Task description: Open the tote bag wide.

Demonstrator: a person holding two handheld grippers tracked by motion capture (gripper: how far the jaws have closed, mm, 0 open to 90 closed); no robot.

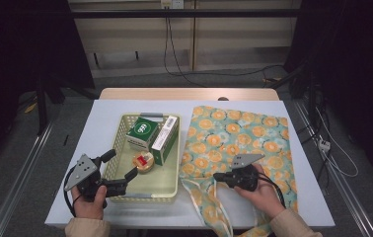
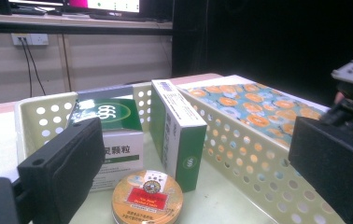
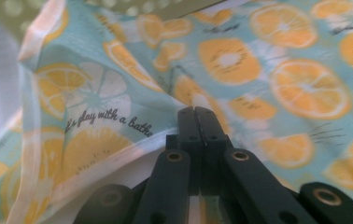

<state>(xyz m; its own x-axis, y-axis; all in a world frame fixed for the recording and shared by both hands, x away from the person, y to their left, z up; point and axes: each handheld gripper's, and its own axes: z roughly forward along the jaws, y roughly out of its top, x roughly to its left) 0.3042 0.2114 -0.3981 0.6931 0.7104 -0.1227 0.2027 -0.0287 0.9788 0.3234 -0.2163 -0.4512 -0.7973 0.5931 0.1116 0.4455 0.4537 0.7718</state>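
the orange-print cloth [image 3: 268, 79] reads "play with a bathe"; the right gripper [image 3: 197, 116] is pinched tight at its hem. the left gripper [image 1: 120, 168] gapes wide over the basket [image 1: 120, 136] rim — round tin [image 2: 147, 198] and green-white boxes [image 2: 177, 133] inside.

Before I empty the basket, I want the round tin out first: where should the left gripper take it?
Grip the tin across its low round side wall, coming straight down from above. It lies flat, lid up, and the open left gripper is already at it; boxes crowd its far side.
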